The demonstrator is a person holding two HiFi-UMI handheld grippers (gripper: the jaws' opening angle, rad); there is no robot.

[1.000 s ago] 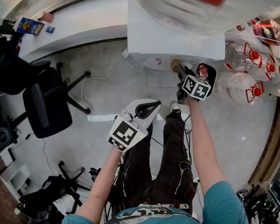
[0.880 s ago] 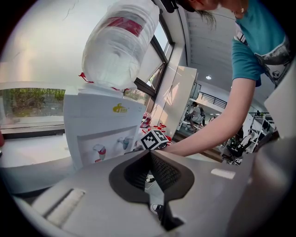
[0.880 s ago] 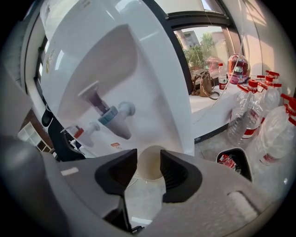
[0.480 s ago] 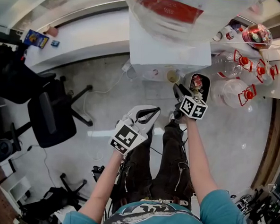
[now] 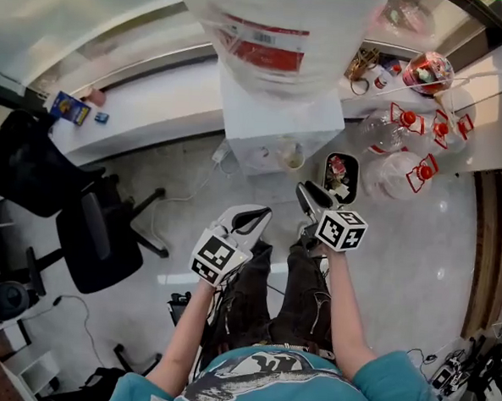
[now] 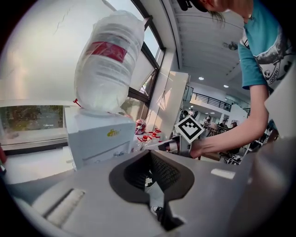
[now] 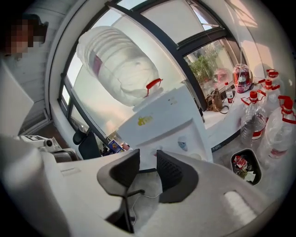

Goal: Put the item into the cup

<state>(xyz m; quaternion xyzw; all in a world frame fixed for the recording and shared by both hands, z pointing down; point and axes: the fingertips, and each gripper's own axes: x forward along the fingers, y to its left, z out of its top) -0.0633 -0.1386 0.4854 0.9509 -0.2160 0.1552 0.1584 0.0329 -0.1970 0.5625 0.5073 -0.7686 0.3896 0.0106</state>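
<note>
A white water dispenser (image 5: 281, 125) carries a big upturned bottle (image 5: 274, 27). A small pale cup (image 5: 289, 159) stands in its front recess. My right gripper (image 5: 306, 194) hangs just short of the cup over the floor. Its jaws are closing, with a clear gap and nothing between them (image 7: 148, 156). My left gripper (image 5: 257, 216) is lower and further left, above the person's legs. Its pads meet at the tips with nothing held (image 6: 149, 155). I see no loose item in either gripper.
A black bin (image 5: 341, 175) with rubbish sits right of the dispenser. Beyond it stand several large water jugs (image 5: 405, 171) with red caps. A black office chair (image 5: 96, 237) is at the left, and a long white counter (image 5: 147, 104) runs behind it.
The right gripper has pulled back from the cup at the dispenser toward the person, and its jaws have narrowed. The head view has tilted, showing more of the bottle. The left gripper hardly moved.
</note>
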